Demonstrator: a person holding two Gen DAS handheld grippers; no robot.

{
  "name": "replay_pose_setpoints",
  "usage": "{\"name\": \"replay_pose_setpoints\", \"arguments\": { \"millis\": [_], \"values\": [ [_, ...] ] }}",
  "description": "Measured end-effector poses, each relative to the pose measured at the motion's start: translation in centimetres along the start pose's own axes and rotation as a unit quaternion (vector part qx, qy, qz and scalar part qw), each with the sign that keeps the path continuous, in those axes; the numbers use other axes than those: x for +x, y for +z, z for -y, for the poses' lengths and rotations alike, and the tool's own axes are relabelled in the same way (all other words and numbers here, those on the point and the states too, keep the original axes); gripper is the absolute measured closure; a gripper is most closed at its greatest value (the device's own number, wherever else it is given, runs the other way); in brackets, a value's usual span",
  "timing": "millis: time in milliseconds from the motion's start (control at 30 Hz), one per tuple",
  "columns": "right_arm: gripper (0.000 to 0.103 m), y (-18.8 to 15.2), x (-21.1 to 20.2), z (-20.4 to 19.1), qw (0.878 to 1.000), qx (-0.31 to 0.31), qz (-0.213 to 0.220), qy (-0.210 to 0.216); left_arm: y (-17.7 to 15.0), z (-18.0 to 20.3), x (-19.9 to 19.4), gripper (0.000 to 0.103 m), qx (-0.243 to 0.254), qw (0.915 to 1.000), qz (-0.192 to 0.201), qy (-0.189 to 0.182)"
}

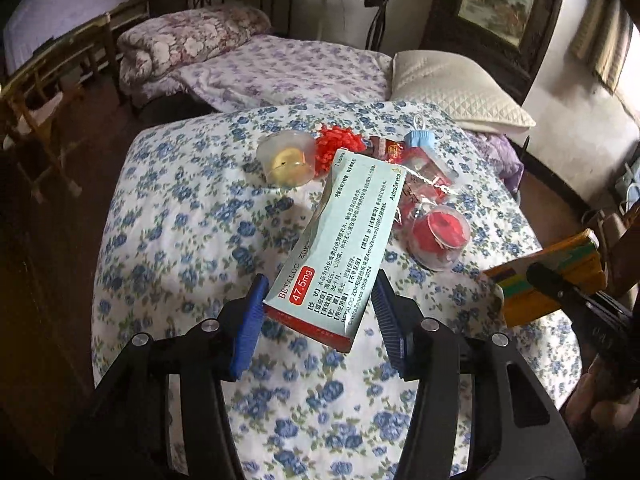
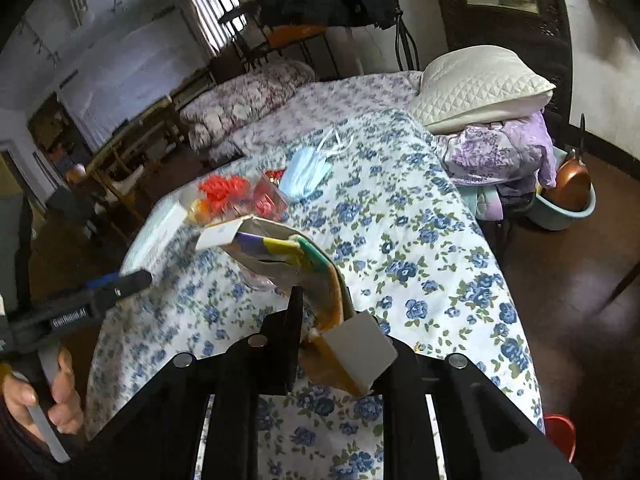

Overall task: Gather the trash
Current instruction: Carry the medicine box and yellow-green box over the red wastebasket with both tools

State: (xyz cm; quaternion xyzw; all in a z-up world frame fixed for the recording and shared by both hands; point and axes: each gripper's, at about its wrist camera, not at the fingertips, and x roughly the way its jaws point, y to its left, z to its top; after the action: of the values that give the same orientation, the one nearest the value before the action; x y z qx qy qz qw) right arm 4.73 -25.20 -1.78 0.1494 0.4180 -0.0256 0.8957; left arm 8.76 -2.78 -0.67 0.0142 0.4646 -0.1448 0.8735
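The landmark is the blue-flowered white bedspread (image 1: 192, 208), on which the trash lies in a cluster towards its far end.

Going left to right in the left wrist view, that cluster holds a clear round plastic tub with a yellow thing inside (image 1: 285, 158), a tuft of red shredded plastic (image 1: 338, 148), crumpled red-printed clear wrappers (image 1: 424, 176), a small pale blue mask (image 1: 420, 140) and a clear round cup with red contents (image 1: 438, 236).

Above the bedspread's near half, the left gripper (image 1: 318, 312) pinches the near end of a flat pale green cardboard medicine box with a red stripe (image 1: 340, 232) between its blue pads (image 1: 248, 328). I judge the box empty: light, stiff along its length, easy to crush across. A hold on the narrow edges near one end suits it. The wrappers look slippery and limp, and the tubs thin and easily dented.

To the right, over the bedspread's edge, the right gripper (image 2: 320, 308) has its jaws nearly together on a flattened orange, yellow, green and purple carton (image 2: 288, 256).

Only the left view shows the green box's printing. Only the right view shows a hand (image 2: 44, 396) on the left gripper's handle, the mask's white loops, and a red bucket rim (image 2: 560, 432) by the bedspread's near right corner, perhaps the bin.
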Motion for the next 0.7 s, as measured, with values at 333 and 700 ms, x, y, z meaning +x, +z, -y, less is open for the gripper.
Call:
{"name": "replay_pose_setpoints", "arguments": {
  "millis": [333,700],
  "values": [
    [0.085,-0.4,-5.0,0.4,0.998,0.017,0.056,0.005,-2.4,1.9,-2.9,0.051,0.008,0.9996,0.014,-0.024],
    [0.085,-2.2,-13.9,6.4,0.989,0.010,0.127,-0.077,-3.7,11.0,-6.8,0.051,0.100,0.9917,0.031,-0.076]
  ]
}}
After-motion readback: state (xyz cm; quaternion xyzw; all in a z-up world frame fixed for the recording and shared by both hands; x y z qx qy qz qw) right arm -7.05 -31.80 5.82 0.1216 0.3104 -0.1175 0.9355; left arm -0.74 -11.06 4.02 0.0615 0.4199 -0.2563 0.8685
